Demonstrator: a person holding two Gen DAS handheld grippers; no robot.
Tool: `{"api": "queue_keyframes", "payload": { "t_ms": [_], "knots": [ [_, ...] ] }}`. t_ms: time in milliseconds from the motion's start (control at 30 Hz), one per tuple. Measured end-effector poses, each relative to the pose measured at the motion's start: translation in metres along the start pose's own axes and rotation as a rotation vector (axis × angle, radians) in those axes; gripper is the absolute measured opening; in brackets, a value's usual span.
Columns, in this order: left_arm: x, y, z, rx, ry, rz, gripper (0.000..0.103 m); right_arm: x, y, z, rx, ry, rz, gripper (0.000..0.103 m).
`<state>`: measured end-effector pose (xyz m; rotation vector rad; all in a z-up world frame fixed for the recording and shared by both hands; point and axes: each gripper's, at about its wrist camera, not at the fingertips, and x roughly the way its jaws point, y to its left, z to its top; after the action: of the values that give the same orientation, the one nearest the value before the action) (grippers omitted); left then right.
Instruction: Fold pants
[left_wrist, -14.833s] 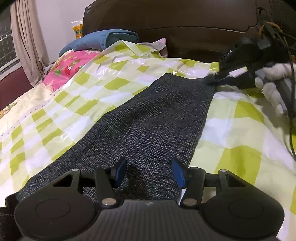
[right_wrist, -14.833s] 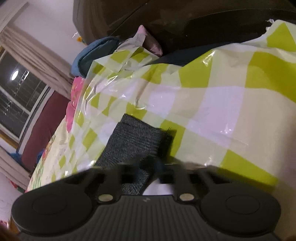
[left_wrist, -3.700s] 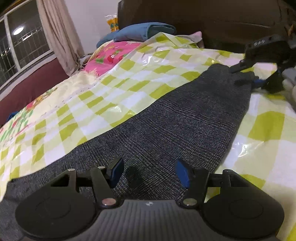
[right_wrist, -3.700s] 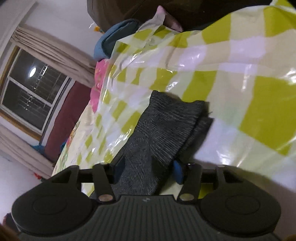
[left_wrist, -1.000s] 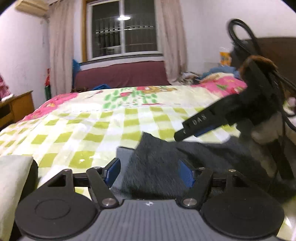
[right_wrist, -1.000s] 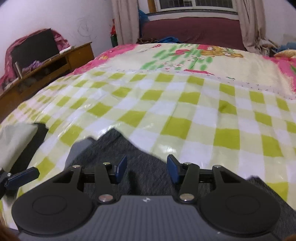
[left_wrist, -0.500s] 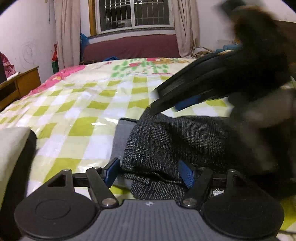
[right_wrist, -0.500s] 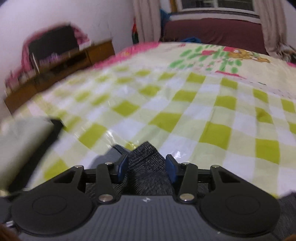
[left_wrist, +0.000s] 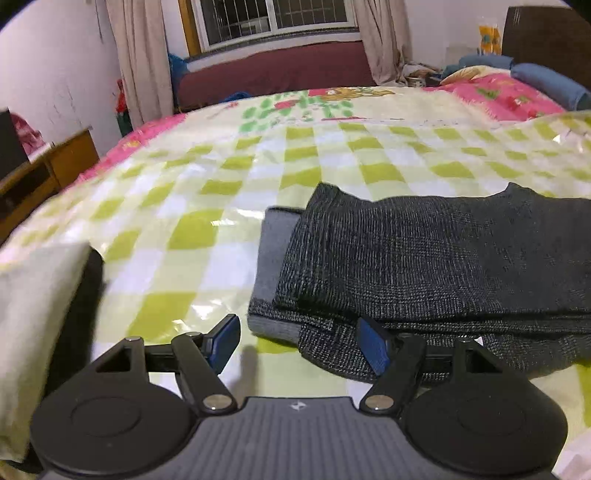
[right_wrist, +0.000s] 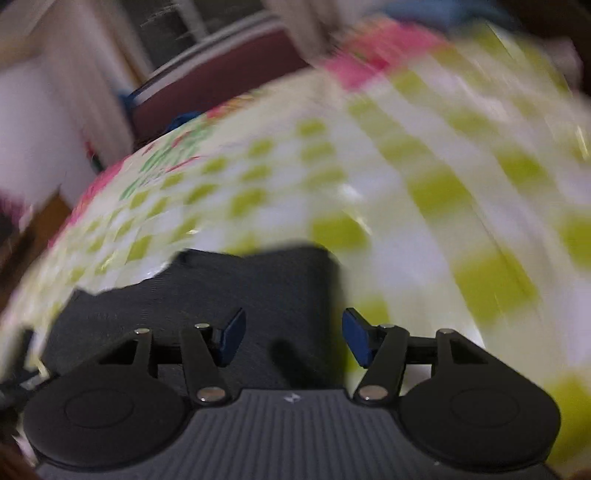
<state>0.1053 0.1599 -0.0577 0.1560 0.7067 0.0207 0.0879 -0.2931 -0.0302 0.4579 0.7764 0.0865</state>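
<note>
Our left gripper (left_wrist: 299, 341) hangs wide open and empty just over the near corner of the folded pants (left_wrist: 424, 258), which lie doubled on the green-checked sheet (left_wrist: 177, 236) and run off to the right. Our right gripper (right_wrist: 293, 338) is opening, its pads gripping nothing above the dark cloth. Only the left view is sharp, showing the grey waistband (left_wrist: 271, 254) and the window (left_wrist: 273, 18); the right is blurred.

Left wrist view: bare checked sheet (left_wrist: 207, 206) fills the centre and left of the frame, open for passage. The folded pants (left_wrist: 436, 258) occupy the right half. A pale cushion (left_wrist: 33, 317) blocks the lower left edge; a wooden cabinet (left_wrist: 44, 173) stands at far left. Right wrist view: blurred.
</note>
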Motion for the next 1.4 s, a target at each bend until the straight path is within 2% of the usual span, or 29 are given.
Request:
{"api": "queue_keyframes", "payload": {
  "t_ms": [133,167,233,333,433,567,600,633,700,733,767,800,833,900,1100,1200,1300,1333,1400],
  "knots": [
    [-0.022,-0.017,0.013,0.030,-0.082,0.022,0.082,0.013,-0.036,-0.013,0.178,0.058,0.212,0.061],
    [-0.026,-0.022,0.017,0.035,-0.097,0.013,0.082,0.020,-0.040,-0.015,0.194,0.080,0.256,0.065],
    [-0.030,-0.036,0.024,0.057,-0.117,-0.015,0.083,0.032,-0.048,-0.016,0.209,0.103,0.293,0.066],
    [-0.020,-0.060,0.029,0.119,-0.092,-0.056,0.083,0.035,-0.054,-0.014,0.264,0.124,0.386,0.066],
    [-0.009,-0.080,0.029,0.194,-0.072,-0.089,0.083,0.029,-0.065,-0.013,0.334,0.105,0.535,0.064],
    [-0.001,-0.100,0.032,0.230,-0.071,-0.137,0.083,0.057,-0.067,-0.017,0.352,0.162,0.489,0.065],
    [-0.002,-0.105,0.033,0.231,-0.082,-0.153,0.083,0.061,-0.062,-0.017,0.354,0.160,0.498,0.069],
    [-0.003,-0.109,0.034,0.230,-0.091,-0.166,0.083,0.062,-0.056,-0.016,0.354,0.155,0.510,0.080],
    [0.000,-0.121,0.036,0.233,-0.084,-0.188,0.083,0.064,-0.043,-0.014,0.322,0.159,0.532,0.082],
    [0.003,-0.126,0.035,0.246,-0.072,-0.188,0.083,0.065,-0.039,-0.012,0.302,0.170,0.523,0.071],
    [0.007,-0.133,0.033,0.265,-0.047,-0.186,0.083,0.063,-0.039,-0.009,0.296,0.180,0.502,0.044],
    [0.010,-0.139,0.031,0.274,-0.021,-0.190,0.083,0.062,-0.044,-0.007,0.308,0.191,0.476,0.027],
    [0.011,-0.144,0.027,0.275,-0.006,-0.192,0.082,0.061,-0.053,-0.005,0.337,0.203,0.474,0.015],
    [0.004,-0.155,0.023,0.276,0.001,-0.195,0.082,0.053,-0.068,-0.003,0.372,0.191,0.481,0.014],
    [-0.014,-0.188,0.016,0.285,0.014,-0.261,0.080,0.025,-0.086,0.008,0.304,0.150,0.419,0.012],
    [-0.024,-0.209,0.015,0.284,0.027,-0.347,0.080,0.005,-0.105,0.019,0.307,0.115,0.372,0.012],
    [-0.039,-0.232,0.012,0.345,-0.007,-0.426,0.079,-0.011,-0.120,0.022,0.303,0.101,0.308,0.014],
    [-0.044,-0.236,0.011,0.359,-0.018,-0.453,0.079,-0.014,-0.123,0.022,0.304,0.105,0.297,0.018],
    [-0.052,-0.235,0.012,0.361,-0.040,-0.476,0.080,-0.015,-0.124,0.020,0.314,0.113,0.295,0.020]
  ]
}}
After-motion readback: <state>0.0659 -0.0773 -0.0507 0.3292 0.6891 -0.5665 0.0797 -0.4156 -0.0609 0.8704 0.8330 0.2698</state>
